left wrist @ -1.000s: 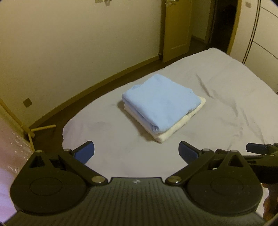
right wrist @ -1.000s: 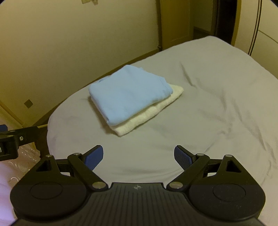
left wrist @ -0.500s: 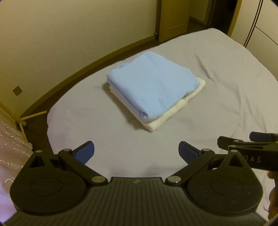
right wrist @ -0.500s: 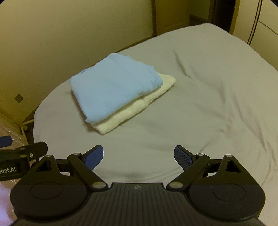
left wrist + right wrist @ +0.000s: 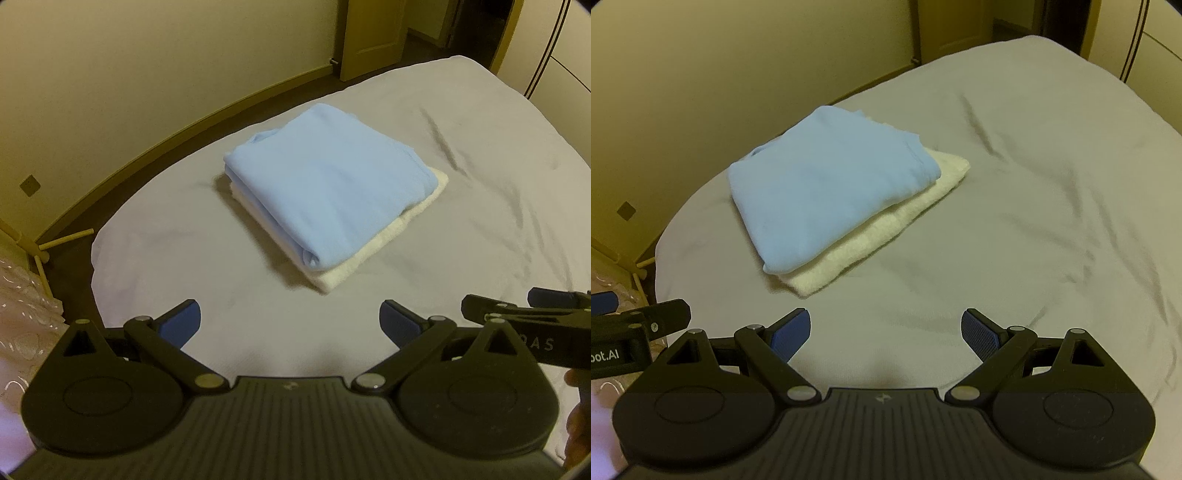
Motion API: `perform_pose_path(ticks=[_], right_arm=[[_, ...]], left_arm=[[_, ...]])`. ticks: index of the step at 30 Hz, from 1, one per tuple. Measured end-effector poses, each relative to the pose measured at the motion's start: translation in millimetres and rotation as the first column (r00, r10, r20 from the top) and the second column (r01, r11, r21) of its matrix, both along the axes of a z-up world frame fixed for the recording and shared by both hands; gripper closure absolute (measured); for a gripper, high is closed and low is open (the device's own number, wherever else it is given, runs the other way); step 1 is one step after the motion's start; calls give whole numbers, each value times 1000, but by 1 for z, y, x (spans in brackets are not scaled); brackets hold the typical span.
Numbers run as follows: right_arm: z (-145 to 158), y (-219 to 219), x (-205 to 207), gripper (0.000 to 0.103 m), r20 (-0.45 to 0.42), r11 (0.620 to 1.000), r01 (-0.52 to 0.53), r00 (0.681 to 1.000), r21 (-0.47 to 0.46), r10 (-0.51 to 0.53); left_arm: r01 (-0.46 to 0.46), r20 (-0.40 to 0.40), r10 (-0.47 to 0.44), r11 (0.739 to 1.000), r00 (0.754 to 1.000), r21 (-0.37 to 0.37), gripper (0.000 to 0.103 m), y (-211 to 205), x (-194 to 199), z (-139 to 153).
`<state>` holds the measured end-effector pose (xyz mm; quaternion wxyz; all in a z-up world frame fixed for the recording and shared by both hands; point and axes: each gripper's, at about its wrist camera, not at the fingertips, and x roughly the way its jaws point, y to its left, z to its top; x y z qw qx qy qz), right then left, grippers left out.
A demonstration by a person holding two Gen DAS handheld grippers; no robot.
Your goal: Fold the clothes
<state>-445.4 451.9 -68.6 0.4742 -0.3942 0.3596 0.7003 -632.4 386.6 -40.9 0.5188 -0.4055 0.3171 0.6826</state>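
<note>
Two folded cloths sit stacked mid-frame on the bed [image 5: 480, 155]: blue cloth [image 5: 332, 184] atop white cloth [image 5: 373, 251]. Left gripper [image 5: 290, 321] and right gripper [image 5: 886, 330] both spread wide, empty, over bare sheet at lower frame. Wall-side edge looks close, possibly.

Left gripper [image 5: 628, 332] reads "bot.AI"; right gripper [image 5: 532, 332] reads "DAS".
</note>
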Motion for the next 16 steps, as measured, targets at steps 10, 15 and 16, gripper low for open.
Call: perform_pose_path(ticks=[10,15,16], right_arm=[[-5,18,-6,12,6,1000,1,1000,-14,-1],[-6,24,-7,12,4,1000,7,1000,-19,-7],[-6,25,-7,12,3,1000,9,1000,-20,-9]], left_arm=[[0,3,0,1000,1000,-15,1,18,-6,-7],[7,-6,-7,1000,1000,-17,1,22,-6,-9],[10,-10,-10,1000,1000,-17,1,22,-5,-9]])
